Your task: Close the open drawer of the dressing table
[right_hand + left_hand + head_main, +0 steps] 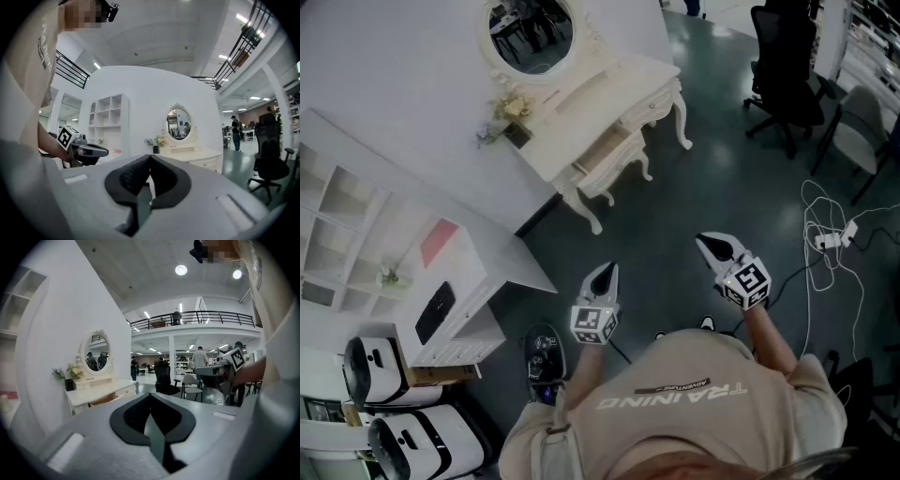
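The white dressing table (609,89) with an oval mirror (534,33) stands against the wall, well ahead of me. Its left drawer (605,150) is pulled out and shows a wooden inside. Both grippers hang in the air over the dark floor, far short of the table. My left gripper (607,270) is shut and holds nothing, and so is my right gripper (705,242). In the left gripper view the table (93,392) and its open drawer (101,400) lie beyond the shut left gripper (150,394). In the right gripper view the table (199,157) stands behind the shut right gripper (150,157).
A white shelf unit (347,206) and a low white cabinet (464,272) stand at the left. Two white machines (394,370) sit at the lower left. Black office chairs (787,66) and white cables (834,234) are on the floor at the right. A flower vase (511,117) rests on the dressing table.
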{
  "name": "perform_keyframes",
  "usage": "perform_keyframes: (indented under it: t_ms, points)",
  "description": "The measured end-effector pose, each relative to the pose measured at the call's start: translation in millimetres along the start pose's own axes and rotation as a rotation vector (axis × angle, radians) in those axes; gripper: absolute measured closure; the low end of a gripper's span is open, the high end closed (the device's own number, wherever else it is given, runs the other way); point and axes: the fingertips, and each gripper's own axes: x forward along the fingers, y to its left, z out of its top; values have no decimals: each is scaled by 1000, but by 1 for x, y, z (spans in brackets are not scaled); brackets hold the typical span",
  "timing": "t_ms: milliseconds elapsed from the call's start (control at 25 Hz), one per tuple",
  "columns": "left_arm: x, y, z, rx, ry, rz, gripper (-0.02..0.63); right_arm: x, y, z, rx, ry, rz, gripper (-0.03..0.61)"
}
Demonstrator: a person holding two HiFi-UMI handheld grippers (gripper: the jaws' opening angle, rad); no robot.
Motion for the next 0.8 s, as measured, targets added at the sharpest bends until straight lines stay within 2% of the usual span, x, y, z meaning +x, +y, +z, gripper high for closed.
perform_keyframes:
  t_ms: [120, 400, 600, 800]
  points:
    - [-2, -17, -20, -45, 54, 27, 606, -12, 0, -14, 29, 50, 30, 575]
    - [9, -26, -29, -90, 64, 96, 606, -1, -14, -27, 26, 66, 120, 575]
    - [21, -28, -32, -135, 73, 153, 606, 4, -34, -33, 39, 66, 148, 575]
    - [47, -31, -29, -167, 83, 172, 606, 8, -55, -43, 63, 75, 180, 575]
